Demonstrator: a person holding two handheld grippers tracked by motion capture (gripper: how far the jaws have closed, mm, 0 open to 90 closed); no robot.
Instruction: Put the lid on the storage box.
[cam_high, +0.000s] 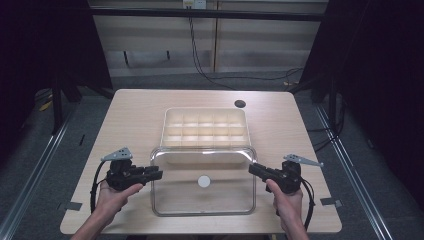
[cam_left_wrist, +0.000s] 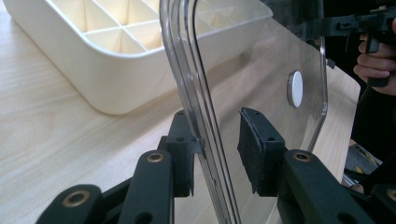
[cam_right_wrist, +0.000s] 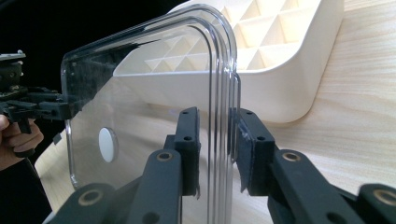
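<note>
Now the clear lid (cam_high: 203, 187) lies between both grippers, just in front of the divided tray (cam_high: 205, 131). The left gripper (cam_left_wrist: 215, 148) straddles its left rim, one pad touching, the other apart; the right gripper (cam_right_wrist: 215, 149) sits narrow on the right rim. Likely next: close the left, lift evenly, carry it over the tray.

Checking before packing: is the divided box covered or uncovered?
Uncovered: the clear lid overlaps just the box's near edge, and its empty compartments show.

Black grippers (cam_high: 155, 174), brass-ringed pivots, grey three-cornered plates (cam_high: 118, 153), trailing black cables (cam_high: 93, 187)
</note>
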